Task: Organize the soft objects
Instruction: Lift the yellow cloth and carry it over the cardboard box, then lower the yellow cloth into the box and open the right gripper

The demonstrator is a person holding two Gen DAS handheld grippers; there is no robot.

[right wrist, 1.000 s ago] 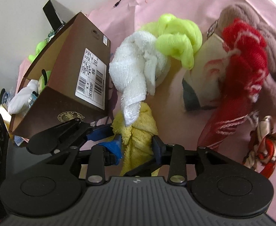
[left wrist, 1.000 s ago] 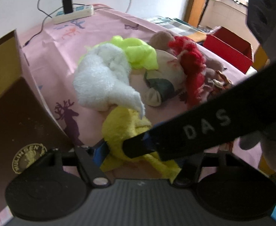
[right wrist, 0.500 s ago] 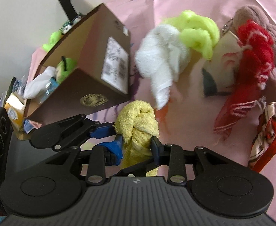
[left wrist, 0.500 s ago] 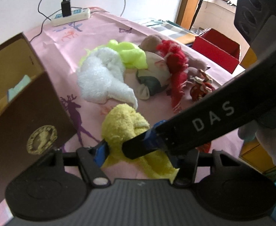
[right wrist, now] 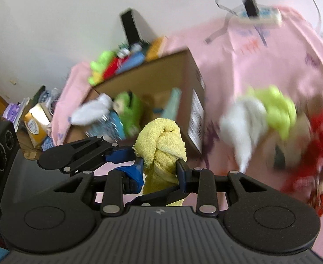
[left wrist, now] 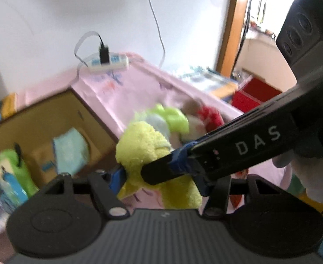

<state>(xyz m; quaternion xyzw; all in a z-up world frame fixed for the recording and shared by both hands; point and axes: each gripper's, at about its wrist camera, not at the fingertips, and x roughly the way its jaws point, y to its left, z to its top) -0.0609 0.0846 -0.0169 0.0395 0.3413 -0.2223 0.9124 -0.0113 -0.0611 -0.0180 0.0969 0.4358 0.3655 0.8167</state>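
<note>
Both grippers are shut on the same knotted yellow towel [right wrist: 161, 145], which hangs in the air beside the open cardboard box [right wrist: 159, 83]. My right gripper [right wrist: 160, 171] pinches its middle. My left gripper [left wrist: 159, 180] pinches it from the other side, and the towel shows there too [left wrist: 143, 147]. The box [left wrist: 40, 118] holds a green plush toy [right wrist: 128, 110], a pale blue cloth [left wrist: 70, 149] and a white soft item [right wrist: 91, 112]. A white towel [right wrist: 242, 121], a lime cloth [right wrist: 278, 107] and a red scarf [right wrist: 317, 136] lie on the pink tablecloth [right wrist: 260, 66].
A white power strip [left wrist: 108, 62] with a black plug and cables lies at the table's far end by the wall. A red box [left wrist: 256, 94] stands beyond the table on the right. More toys and clutter [right wrist: 108, 66] sit behind the cardboard box.
Both grippers have lifted the yellow towel off the table and carried it left toward the open box. The views are motion-blurred. The box's inside has come into sight.
</note>
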